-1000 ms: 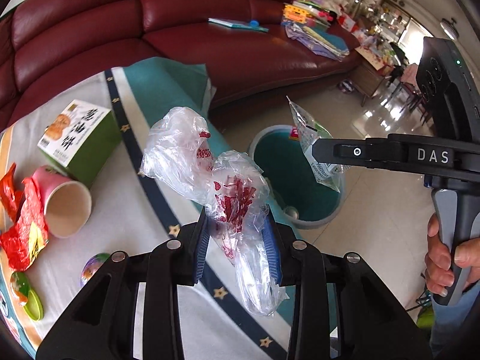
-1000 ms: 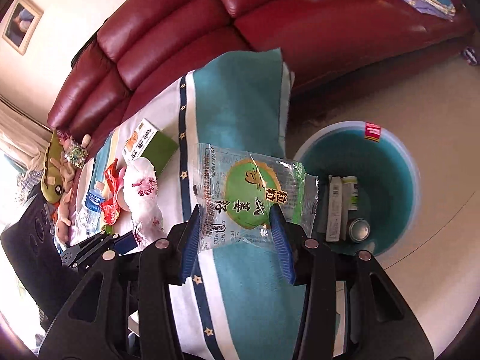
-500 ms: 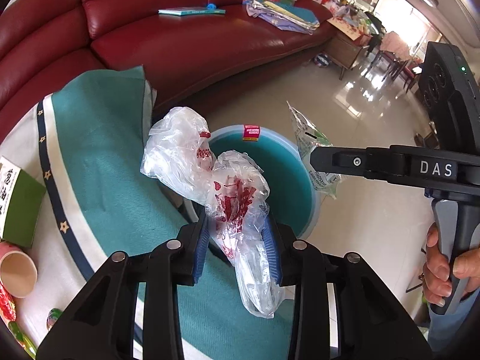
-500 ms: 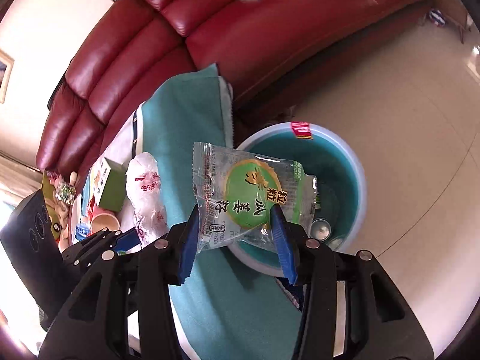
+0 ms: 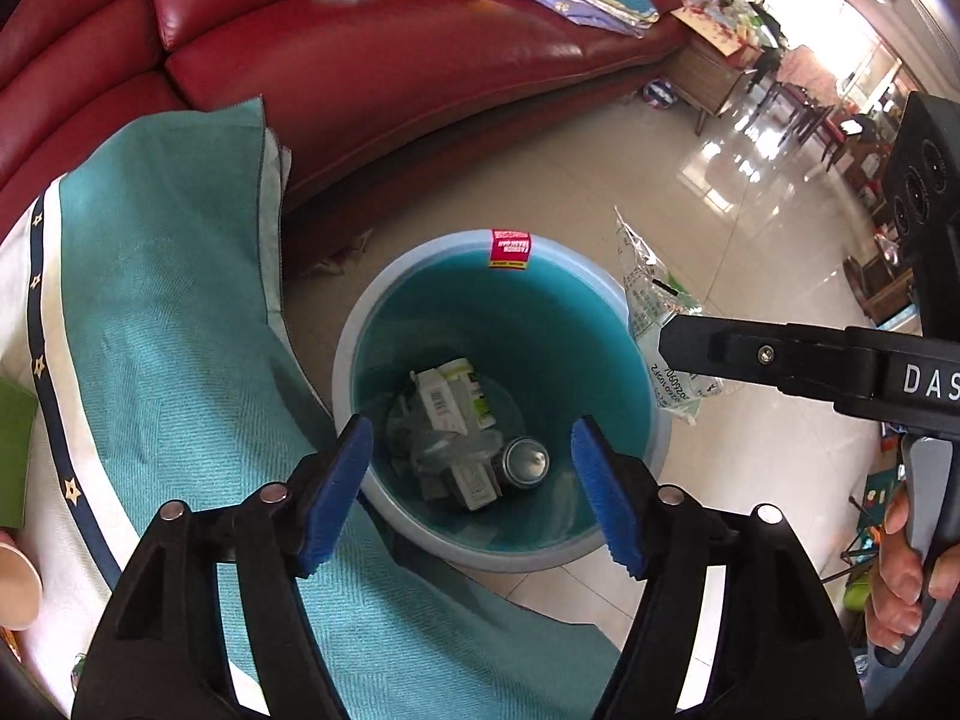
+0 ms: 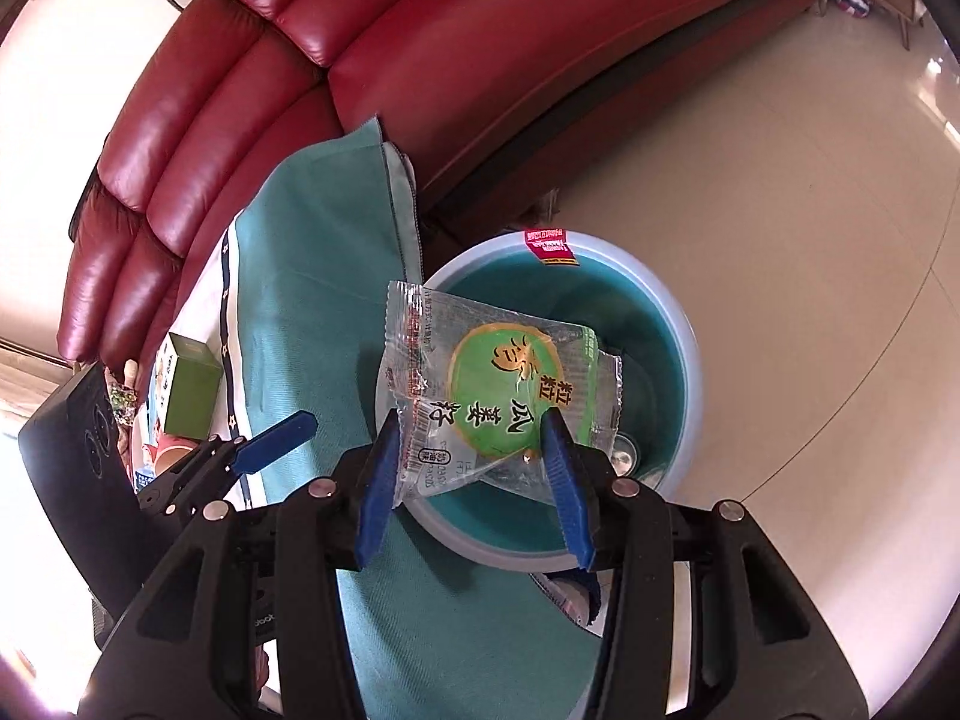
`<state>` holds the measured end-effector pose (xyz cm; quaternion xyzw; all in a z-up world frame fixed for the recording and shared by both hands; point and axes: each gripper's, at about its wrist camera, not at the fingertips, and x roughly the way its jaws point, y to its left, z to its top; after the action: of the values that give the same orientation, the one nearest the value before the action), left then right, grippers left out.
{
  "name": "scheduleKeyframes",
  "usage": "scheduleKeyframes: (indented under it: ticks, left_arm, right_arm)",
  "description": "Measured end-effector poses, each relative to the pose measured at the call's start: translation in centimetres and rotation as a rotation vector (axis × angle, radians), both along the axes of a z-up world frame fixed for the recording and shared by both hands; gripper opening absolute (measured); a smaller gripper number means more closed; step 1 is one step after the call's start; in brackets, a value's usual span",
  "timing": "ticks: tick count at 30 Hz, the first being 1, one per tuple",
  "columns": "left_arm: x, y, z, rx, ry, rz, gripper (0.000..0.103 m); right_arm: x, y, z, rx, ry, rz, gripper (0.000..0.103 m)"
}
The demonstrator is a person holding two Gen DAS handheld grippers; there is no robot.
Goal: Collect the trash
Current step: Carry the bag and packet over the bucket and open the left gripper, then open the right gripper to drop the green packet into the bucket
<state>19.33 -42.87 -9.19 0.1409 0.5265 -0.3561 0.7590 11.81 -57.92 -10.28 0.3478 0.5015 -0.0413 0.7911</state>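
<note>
Trash bin first: a round pale-blue plastic bin [image 5: 504, 546] with a teal inside stands on the cream tiled floor [image 5: 630, 168], just beside the hanging edge of a teal woven tablecloth [image 5: 180, 324]. A red sticker [image 5: 510, 248] sits on its far rim. Inside lie crumpled clear plastic [image 5: 441, 444], white cartons [image 5: 453, 399] and a silver can [image 5: 525, 462].

Above the bin, the left gripper [image 5: 471, 483] hangs with its blue-padded jaws spread wide and nothing between them.

The right gripper [image 6: 471, 480] is clamped on a clear snack wrapper with a green round label [image 6: 498, 384], held over the near rim of the bin. From the left camera, this wrapper shows edge-on at the tip of the right gripper's black arm.

A dark red leather sofa [image 5: 390, 54] curves behind the bin. A green and white box [image 6: 189, 384] rests on the table farther back.
</note>
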Motion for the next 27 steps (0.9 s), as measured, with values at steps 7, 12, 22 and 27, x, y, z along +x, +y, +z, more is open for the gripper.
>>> scheduleKeyframes:
  ticks: [7,12,22,27]
  left_arm:
    - [-0.3,1.5,0.1,-0.002,0.0,0.025,0.09]
    - [-0.6,2.3,0.4,-0.01,-0.002,0.026,0.092]
    - [-1.7,5.2,1.4,-0.021,-0.002,0.048,0.094]
    - [-2.3,7.4,2.0,-0.032,0.0,0.076,0.095]
  right_arm:
    - [0.9,0.9,-0.4,-0.017,0.028,0.006,0.066]
    - [1.2,1.7,-0.2,-0.035,0.04,0.014,0.075]
    - [0.8,4.2,0.9,-0.087,0.071,0.027,0.086]
    - [0.5,5.9,1.7,-0.094,0.072,0.046,0.087]
